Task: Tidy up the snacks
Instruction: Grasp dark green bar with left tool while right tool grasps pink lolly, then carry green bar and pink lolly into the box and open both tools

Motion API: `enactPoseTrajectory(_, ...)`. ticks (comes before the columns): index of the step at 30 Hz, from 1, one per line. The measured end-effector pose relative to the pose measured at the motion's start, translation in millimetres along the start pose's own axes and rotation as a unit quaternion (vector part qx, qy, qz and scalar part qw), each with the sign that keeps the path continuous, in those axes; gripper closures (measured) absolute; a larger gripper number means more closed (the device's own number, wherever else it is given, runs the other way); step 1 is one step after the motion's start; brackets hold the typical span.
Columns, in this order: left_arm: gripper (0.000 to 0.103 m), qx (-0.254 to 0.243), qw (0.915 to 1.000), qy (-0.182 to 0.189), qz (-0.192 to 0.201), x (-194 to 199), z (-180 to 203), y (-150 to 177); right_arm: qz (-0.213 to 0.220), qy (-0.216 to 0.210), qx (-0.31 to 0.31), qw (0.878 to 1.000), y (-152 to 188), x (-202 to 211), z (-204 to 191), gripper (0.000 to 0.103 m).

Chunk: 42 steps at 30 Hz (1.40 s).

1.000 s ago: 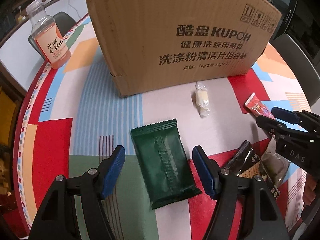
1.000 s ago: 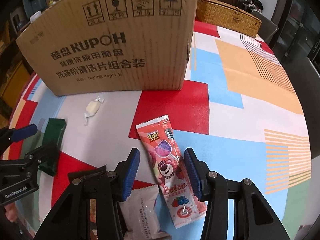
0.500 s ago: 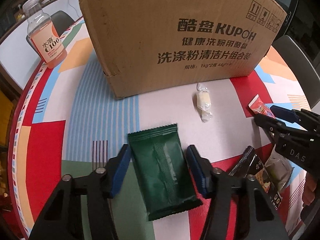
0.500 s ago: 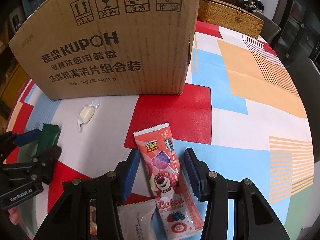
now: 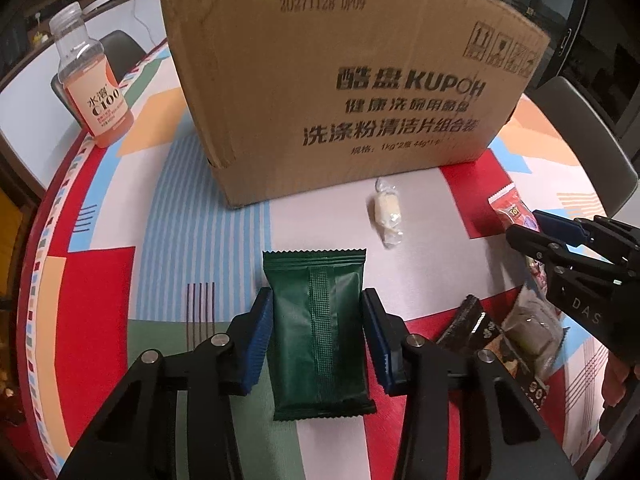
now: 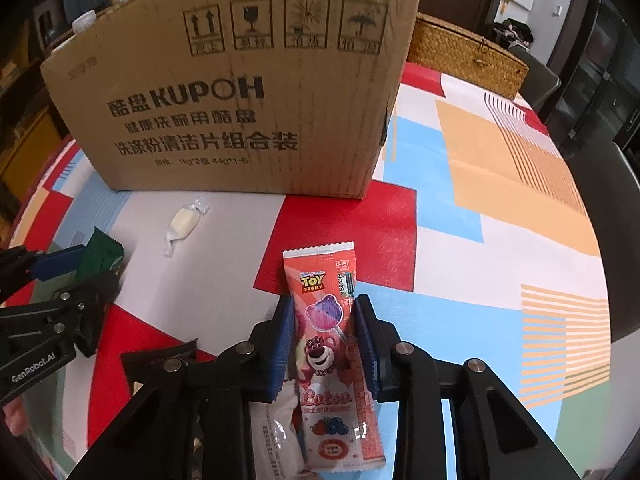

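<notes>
Colourful tablecloth [image 5: 192, 184] under downward-tilted claws: left claw [image 5: 316, 338] pinching green packet [image 5: 318, 332], right claw [image 6: 322, 344] pinching lollipop packet [image 6: 326, 344].

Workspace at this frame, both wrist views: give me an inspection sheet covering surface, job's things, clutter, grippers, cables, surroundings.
Surface: round table with a colourful geometric cloth.
Job's things: cardboard box upright at the back; green packet flat; pink lollipop packet flat; wrapped white candy loose before the box; dark packet and pale packet side by side.
Clutter: orange drink bottle standing near the table's edge.
Grippers: left gripper has just been closing, pads against the green packet's sides; right gripper has just been closing, pads on the lollipop packet.
Cables: nothing seen on the table.
Surroundings: wicker basket behind the box; chair.
</notes>
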<state>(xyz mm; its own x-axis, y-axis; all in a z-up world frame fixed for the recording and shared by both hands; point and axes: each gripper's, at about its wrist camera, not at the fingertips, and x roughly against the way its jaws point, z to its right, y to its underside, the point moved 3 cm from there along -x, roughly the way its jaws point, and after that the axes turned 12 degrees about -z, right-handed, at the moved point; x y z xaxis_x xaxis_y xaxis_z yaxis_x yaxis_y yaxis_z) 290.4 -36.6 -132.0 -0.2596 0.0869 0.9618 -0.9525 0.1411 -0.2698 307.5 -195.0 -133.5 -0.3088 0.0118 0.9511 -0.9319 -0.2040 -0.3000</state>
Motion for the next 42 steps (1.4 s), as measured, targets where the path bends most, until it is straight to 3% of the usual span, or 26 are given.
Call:
enactPoseTrajectory(15,0.060,-0.016,0.9963,0.011,0.084,67,8,2,0.063,0.007,-0.002,0.998,6,60,-2,0.071)
enactPoseTrajectory(42,0.060,-0.038,0.9740,0.008,0.223,173,2,-31,0.210,-0.032,-0.013,0.977,-33,167,-10,0.071)
